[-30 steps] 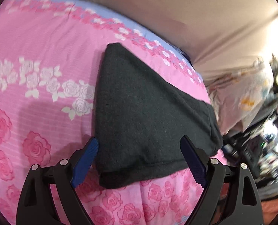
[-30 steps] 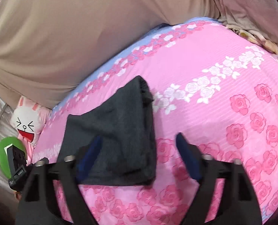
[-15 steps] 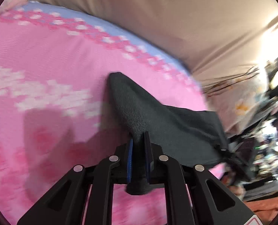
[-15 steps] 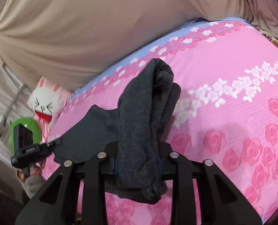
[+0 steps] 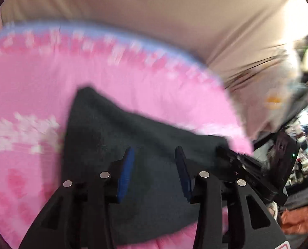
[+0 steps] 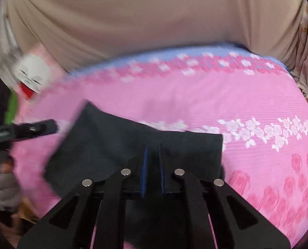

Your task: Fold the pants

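- The pants [image 5: 145,145] lie folded, dark, on the pink bedsheet [image 6: 216,103].
- Left gripper [image 5: 154,166]: jaws apart, holding nothing, over the cloth.
- Right gripper [image 6: 153,166]: jaws narrow, pinching the near edge (both views blurred).
- Risk: pulling the right away while clamped would likely drag the fold open.

Pants' near edge: the dark pants [image 5: 133,145] run under the left gripper [image 5: 154,166], their front hem hidden by its black frame.
Right grip: fabric inside the right gripper [image 6: 153,166] is hidden between the pads.
Bedspread [image 5: 39,83]: rose print smeared by blur.
Plush toy [image 6: 32,76]: blurred, partly cut off.
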Action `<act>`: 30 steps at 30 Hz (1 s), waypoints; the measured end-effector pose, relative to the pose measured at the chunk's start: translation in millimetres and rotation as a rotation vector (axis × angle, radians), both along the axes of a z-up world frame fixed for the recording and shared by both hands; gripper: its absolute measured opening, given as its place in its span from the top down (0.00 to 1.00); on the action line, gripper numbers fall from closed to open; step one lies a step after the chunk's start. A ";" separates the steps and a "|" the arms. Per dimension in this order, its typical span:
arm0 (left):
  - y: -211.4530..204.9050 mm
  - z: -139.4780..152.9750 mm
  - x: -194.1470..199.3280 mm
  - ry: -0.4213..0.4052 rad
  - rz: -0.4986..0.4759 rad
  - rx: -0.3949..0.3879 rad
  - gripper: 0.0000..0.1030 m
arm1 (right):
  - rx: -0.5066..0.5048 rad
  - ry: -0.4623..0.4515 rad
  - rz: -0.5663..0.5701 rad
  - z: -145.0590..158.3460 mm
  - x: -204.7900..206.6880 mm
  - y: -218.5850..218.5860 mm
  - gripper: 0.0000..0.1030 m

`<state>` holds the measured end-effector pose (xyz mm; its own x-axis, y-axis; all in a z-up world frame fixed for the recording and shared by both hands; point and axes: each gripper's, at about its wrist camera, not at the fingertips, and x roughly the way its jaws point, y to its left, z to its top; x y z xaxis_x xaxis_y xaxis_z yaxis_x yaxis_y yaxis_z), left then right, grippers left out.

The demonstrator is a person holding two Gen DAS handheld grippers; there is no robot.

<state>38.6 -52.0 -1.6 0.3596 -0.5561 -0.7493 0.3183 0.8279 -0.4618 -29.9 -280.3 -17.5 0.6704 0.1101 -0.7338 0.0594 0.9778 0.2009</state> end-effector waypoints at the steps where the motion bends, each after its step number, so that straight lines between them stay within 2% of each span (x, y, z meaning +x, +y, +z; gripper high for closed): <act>1: -5.5 -20.9 15.3 0.052 0.031 0.047 0.65 | 0.113 -0.029 -0.028 -1.0 3.7 -18.3 1.00; 2: -5.7 -30.2 20.0 0.062 0.041 0.048 0.68 | 0.166 -0.021 -0.053 2.7 3.0 -25.8 1.00; 3: -3.7 -27.7 18.8 0.014 0.053 0.035 0.68 | 0.184 -0.036 -0.064 9.9 -1.0 -28.1 1.00; 4: -4.5 -25.6 18.4 0.013 0.046 0.048 0.67 | 0.165 -0.085 -0.066 21.1 -12.9 -25.4 0.93; 6: -0.2 -27.1 16.9 0.014 0.046 0.038 0.67 | 0.127 -0.101 -0.064 25.6 -30.4 -17.8 0.89; 8: 7.5 -25.4 10.8 0.020 0.057 0.011 0.67 | 0.159 -0.084 -0.085 18.2 -50.1 -23.5 0.69; 9: 14.7 -19.9 1.6 0.009 0.054 -0.011 0.65 | 0.184 -0.078 -0.096 15.8 -62.6 -29.6 0.54; 10: 20.1 -14.9 -7.8 -0.007 0.046 -0.024 0.58 | 0.204 -0.076 -0.101 14.2 -73.9 -30.1 0.50; 13: 43.8 1.0 -39.6 -0.091 0.071 -0.012 0.44 | 0.192 -0.068 -0.095 10.6 -118.4 -35.4 0.50; 15: 51.7 3.3 -48.8 -0.102 0.082 0.005 0.43 | 0.167 -0.053 -0.037 6.5 -132.6 -23.5 0.47; 17: 57.2 -1.0 -55.4 -0.087 0.083 0.010 0.43 | 0.184 -0.044 -0.002 -0.7 -139.8 -16.1 0.44; 21: 55.7 -18.3 -57.3 -0.058 0.097 0.016 0.42 | 0.250 -0.004 -0.022 -28.9 -122.4 -9.0 0.43; 22: 55.4 -18.7 -59.0 -0.067 0.101 0.016 0.42 | 0.228 -0.027 -0.032 -27.1 -119.8 -5.1 0.53; 23: 55.5 -17.1 -60.6 -0.065 0.102 0.016 0.41 | 0.211 -0.022 -0.002 -22.0 -117.0 1.9 0.69; 24: 57.5 -17.0 -62.0 -0.060 0.103 0.015 0.41 | 0.170 -0.037 -0.001 -13.3 -120.3 8.1 0.75; 27: 66.9 -18.5 -69.1 -0.053 0.105 0.006 0.36 | 0.043 -0.125 -0.013 10.5 -140.6 13.6 0.77; 28: 70.2 -21.0 -70.5 -0.048 0.114 0.004 0.36 | -0.006 -0.147 -0.039 11.6 -149.2 10.0 0.70; 29: 71.8 -22.7 -71.5 -0.044 0.119 0.003 0.36 | -0.015 -0.130 -0.039 6.9 -152.5 6.8 0.60; 30: 73.5 -25.6 -72.3 -0.041 0.124 0.005 0.36 | -0.015 -0.102 -0.031 0.5 -155.0 4.5 0.40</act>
